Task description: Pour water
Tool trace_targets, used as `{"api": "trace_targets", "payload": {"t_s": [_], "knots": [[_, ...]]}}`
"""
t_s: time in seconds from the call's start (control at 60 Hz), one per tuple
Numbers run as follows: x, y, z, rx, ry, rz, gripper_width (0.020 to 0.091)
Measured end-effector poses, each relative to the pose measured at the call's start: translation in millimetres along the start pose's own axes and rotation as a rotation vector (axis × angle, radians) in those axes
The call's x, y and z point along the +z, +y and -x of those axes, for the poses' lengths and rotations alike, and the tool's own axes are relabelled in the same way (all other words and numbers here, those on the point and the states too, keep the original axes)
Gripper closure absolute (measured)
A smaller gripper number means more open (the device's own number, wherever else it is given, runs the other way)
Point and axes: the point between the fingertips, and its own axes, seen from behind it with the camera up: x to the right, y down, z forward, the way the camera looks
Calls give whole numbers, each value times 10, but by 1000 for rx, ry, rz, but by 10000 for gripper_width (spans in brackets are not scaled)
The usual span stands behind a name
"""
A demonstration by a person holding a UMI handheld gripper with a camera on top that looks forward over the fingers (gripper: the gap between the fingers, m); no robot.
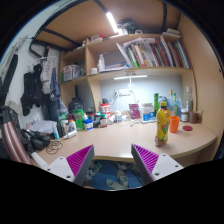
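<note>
**Operator:** Gripper (113, 163) status?

**Technician:** Fingers are spread wide and hold nothing. Both purple pads (80, 160) face each other across an empty gap. Through that gap only the floor area and the near edge of the desk (120, 143) are visible. No object stands between the fingers.

**Operator:** Location of the pouring vessel?

**Technician:** The likeliest candidate is the yellow bottle (162, 122). It stands on the desk beyond the fingers, ahead and off to the right of the gripper's centre line, above the right finger. An orange cup (174, 124) stands just beside it on the far side, to its right; in my judgement this is the receiving vessel, though the task line does not confirm it.

**Operator:** Orientation?

**Technician:** Bottle is upright, long axis vertical, cap uppermost. Only one gripper is in use, so no choice of hand arises. The approach would require moving forward and to the right until the bottle body sits between the pads.

**Operator:** Anything further back?

**Technician:** Small jars and containers crowd the left half of the desk. Behind them, wall shelves (130, 70) carry a row of books, with a lamp lit overhead.

**Operator:** Progress?

**Technician:** Judged at the start: bottle ungrasped, pouring not yet begun.
</note>
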Motion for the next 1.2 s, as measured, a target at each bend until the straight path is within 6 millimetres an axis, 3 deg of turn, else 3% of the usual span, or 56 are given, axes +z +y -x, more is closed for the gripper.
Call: {"api": "trace_targets", "payload": {"t_s": [0.3,0.383,0.483,0.683,0.7,0.717,0.733,0.767,1.033,1.083,1.15,1.2], "knots": [[74,-166,-253,-7,37,-58,267],[129,-224,-452,-20,66,-73,278],[245,-246,-862,-26,126,-84,276],[678,-211,-1734,-62,240,-100,273],[727,-206,-1793,-66,247,-101,244],[781,-201,-1846,-70,253,-101,272],[836,-196,-1896,-75,257,-100,247],[947,-179,-1983,-79,262,-96,272],[1779,-155,-2508,-73,291,-94,280],[1914,-161,-2539,-68,289,-94,309],[2033,-156,-2580,-84,293,-82,586],[2067,-164,-2621,-82,304,-87,630]]}}
